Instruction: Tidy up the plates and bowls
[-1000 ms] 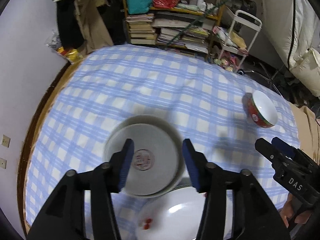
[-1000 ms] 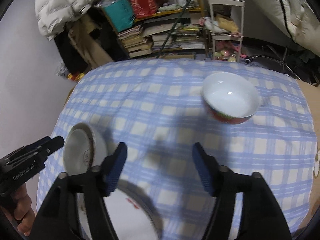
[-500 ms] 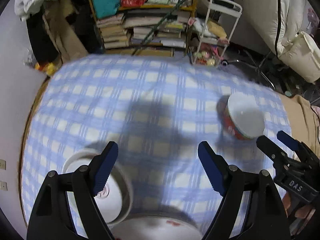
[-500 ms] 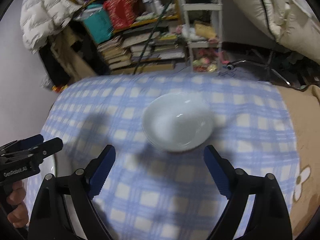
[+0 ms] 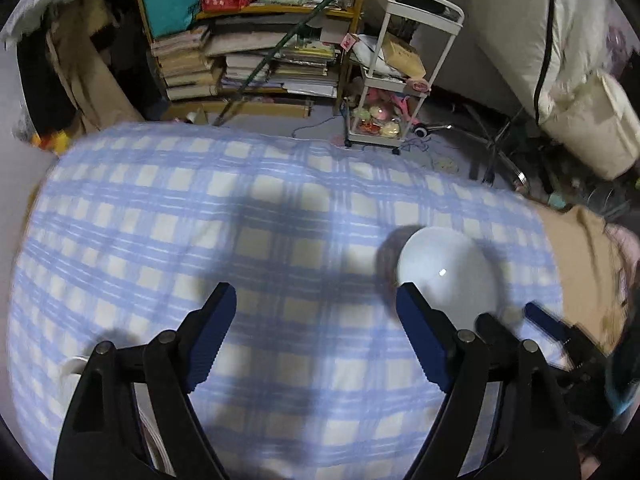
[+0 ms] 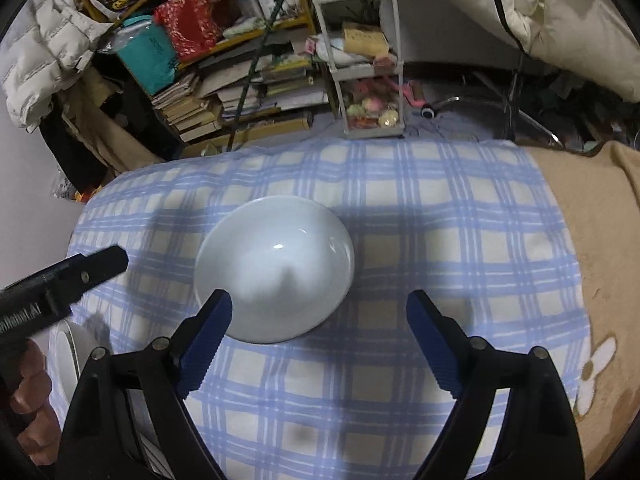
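Note:
A white bowl point(image 6: 276, 268) with a red patterned outside stands upright on the blue checked tablecloth point(image 6: 420, 240). My right gripper point(image 6: 320, 304) hovers just short of it, jaws wide and closing slightly, nothing between the pads. Its left fingertip point(image 6: 216, 312) overlaps the bowl's near rim. The left wrist view has the same bowl point(image 5: 448, 272) to the right of my left gripper point(image 5: 316, 304), which stands open over bare cloth. The stacked plates point(image 6: 68, 344) peek in at the lower left, their rim point(image 5: 74, 364) mostly hidden by the fingers.
A cluttered bookshelf point(image 6: 224, 92) and a white trolley point(image 6: 368, 80) stand beyond the table's far edge. A tan blanket point(image 6: 592, 240) covers the right side. A hand point(image 6: 32, 380) holds the left gripper point(image 6: 100, 260) at the left edge.
Both grippers swung right, away from the plates and toward the bowl. The left jaws spread wider. The plates slid to the lower left corner; the bowl now sits close before the right gripper.

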